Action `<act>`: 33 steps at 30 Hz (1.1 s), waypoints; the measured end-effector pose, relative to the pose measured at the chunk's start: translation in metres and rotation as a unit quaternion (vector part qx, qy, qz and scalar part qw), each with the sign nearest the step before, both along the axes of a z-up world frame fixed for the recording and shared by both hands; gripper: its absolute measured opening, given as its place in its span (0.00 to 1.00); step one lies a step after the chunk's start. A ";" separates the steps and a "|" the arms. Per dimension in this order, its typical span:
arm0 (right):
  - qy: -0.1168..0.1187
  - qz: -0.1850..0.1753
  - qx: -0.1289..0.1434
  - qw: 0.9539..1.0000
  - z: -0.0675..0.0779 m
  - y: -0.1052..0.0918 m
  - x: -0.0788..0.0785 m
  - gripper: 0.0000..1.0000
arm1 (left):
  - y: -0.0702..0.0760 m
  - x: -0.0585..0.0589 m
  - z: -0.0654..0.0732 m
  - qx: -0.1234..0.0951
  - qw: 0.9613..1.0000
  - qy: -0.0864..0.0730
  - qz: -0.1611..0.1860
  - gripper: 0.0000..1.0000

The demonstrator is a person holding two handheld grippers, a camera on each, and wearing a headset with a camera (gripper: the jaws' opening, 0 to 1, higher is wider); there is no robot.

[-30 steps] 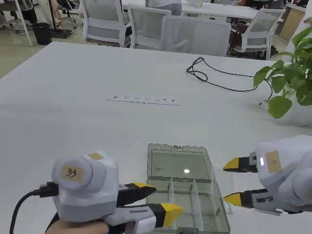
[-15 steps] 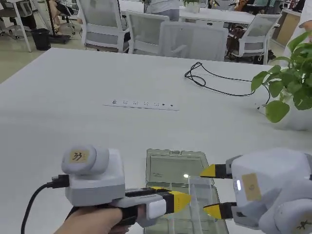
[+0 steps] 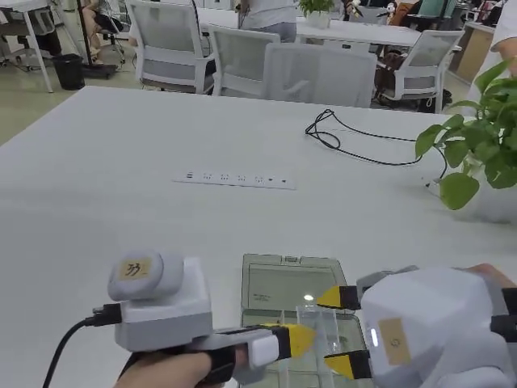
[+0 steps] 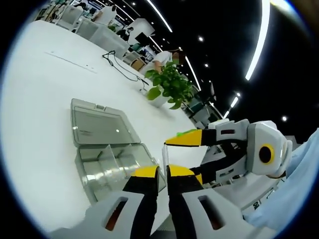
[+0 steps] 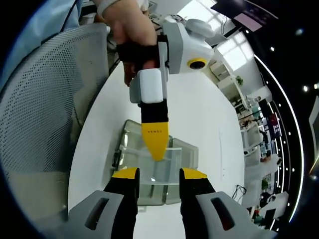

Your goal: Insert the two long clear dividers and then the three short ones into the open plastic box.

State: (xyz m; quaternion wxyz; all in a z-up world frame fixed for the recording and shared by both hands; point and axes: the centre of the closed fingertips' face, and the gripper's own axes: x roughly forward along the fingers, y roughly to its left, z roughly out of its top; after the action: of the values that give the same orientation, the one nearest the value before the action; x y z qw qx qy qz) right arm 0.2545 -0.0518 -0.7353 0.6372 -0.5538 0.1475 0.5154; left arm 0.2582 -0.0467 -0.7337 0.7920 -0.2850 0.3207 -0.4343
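The open clear plastic box lies on the white table, its lid [image 3: 287,279] flat and its tray [image 4: 114,164] nearer me, with clear dividers standing inside. My left gripper [image 4: 157,172] is shut on a short clear divider [image 4: 164,155], held upright above the tray's right side. In the head view the left gripper [image 3: 295,339] points right and the divider [image 3: 323,319] stands at its tip. My right gripper [image 5: 159,173] is open, its yellow jaws on either side of the divider [image 5: 172,157]. Whether they touch it is unclear. The right gripper [image 3: 333,331] faces the left one.
A white power strip [image 3: 234,178] lies mid-table beyond the box. A black cable [image 3: 347,129] loops at the back right, and a potted plant [image 3: 477,153] stands at the right edge. Office chairs [image 3: 323,73] line the table's far side.
Both grippers have drawn together over the tray. The right gripper has moved left, so its open jaws now flank the divider at the left gripper's tip.
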 end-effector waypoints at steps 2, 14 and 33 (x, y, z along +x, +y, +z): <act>-0.003 0.003 -0.003 1.000 0.000 0.000 0.000 0.32 | -0.002 -0.001 0.003 -0.010 1.000 0.004 -0.001 0.00; 0.036 -0.012 0.022 0.999 0.000 0.000 -0.006 0.43 | -0.002 -0.003 -0.002 -0.003 1.000 -0.001 -0.014 0.00; 0.239 -0.042 0.102 0.965 0.035 -0.001 -0.005 0.30 | 0.017 -0.017 -0.001 0.099 0.951 -0.245 -0.158 0.00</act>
State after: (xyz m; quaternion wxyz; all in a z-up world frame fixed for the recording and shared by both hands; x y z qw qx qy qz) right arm 0.2491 -0.0526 -0.7006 0.6572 -0.3397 0.2654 0.6183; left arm 0.2412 -0.0295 -0.7347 0.7914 -0.0357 0.1990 -0.5769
